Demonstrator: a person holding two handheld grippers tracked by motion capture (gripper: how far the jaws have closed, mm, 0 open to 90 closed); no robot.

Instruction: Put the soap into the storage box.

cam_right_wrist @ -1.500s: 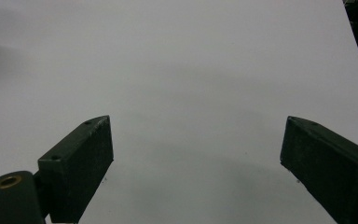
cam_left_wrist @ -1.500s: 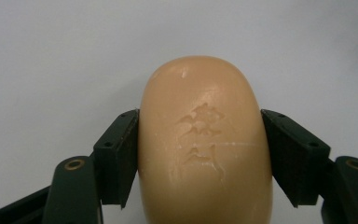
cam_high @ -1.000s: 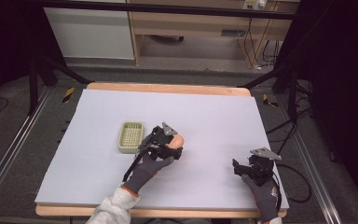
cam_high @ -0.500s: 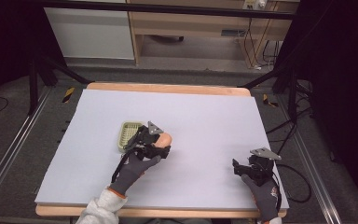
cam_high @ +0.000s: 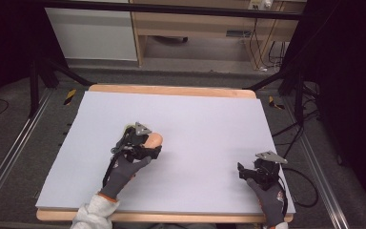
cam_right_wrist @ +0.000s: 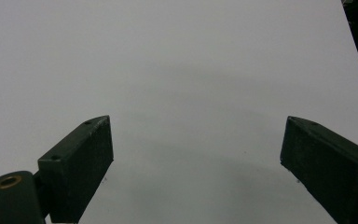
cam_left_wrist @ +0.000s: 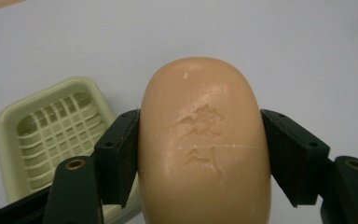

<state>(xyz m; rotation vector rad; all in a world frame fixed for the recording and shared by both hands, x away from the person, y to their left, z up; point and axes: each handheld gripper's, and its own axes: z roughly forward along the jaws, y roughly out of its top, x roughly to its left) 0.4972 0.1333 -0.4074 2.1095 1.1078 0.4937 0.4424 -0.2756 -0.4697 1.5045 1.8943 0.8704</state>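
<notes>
The left gripper (cam_left_wrist: 200,154) pinches the soap (cam_left_wrist: 205,144) by its sides just right of the dish (cam_left_wrist: 51,135), so placing seems next: shift left, lower, release; the right gripper (cam_right_wrist: 196,172) rests spread, near right.

Lab recording bay: white-topped table (cam_high: 200,119), black frame (cam_high: 171,8), dark curtains, loose cables (cam_high: 259,45), floor rails (cam_high: 9,157).
</notes>
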